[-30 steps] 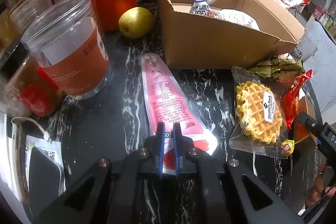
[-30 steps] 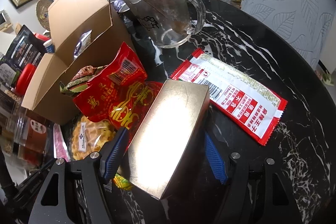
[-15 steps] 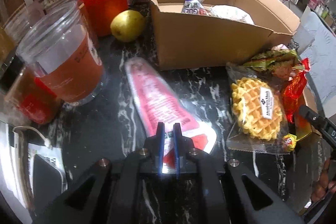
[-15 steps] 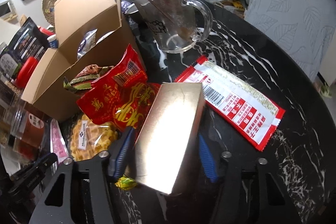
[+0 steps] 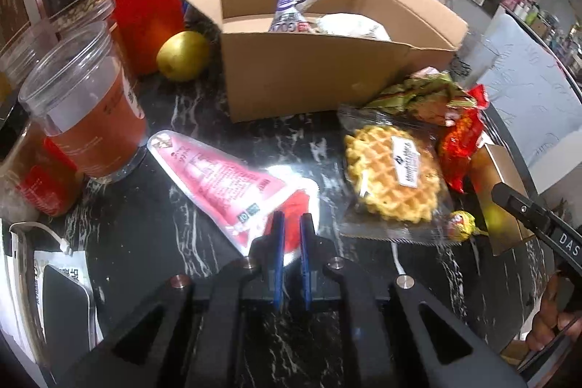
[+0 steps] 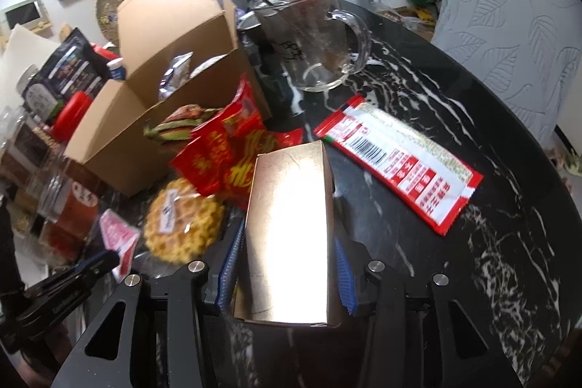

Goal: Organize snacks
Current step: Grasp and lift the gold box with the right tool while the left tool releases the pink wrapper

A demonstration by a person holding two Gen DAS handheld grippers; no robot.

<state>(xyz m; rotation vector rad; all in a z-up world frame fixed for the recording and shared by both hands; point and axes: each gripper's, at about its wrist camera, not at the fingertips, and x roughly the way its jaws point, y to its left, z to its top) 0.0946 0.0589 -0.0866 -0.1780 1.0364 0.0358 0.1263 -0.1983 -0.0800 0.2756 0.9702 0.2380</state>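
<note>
Pink pouch (image 5: 222,184) is pinched at its red end by the left gripper (image 5: 290,235), fully closed, low over the black marble surface (image 5: 152,242). Gold box (image 6: 291,228) is clamped by the right gripper (image 6: 285,273), whose jaws have just been closing. Waffle pack (image 5: 393,177) label is blurred; the barcoded red sachet (image 6: 400,159) print is unreadable.

Glass mug (image 6: 320,39); pear (image 5: 183,55); drink cup (image 5: 87,104)
</note>
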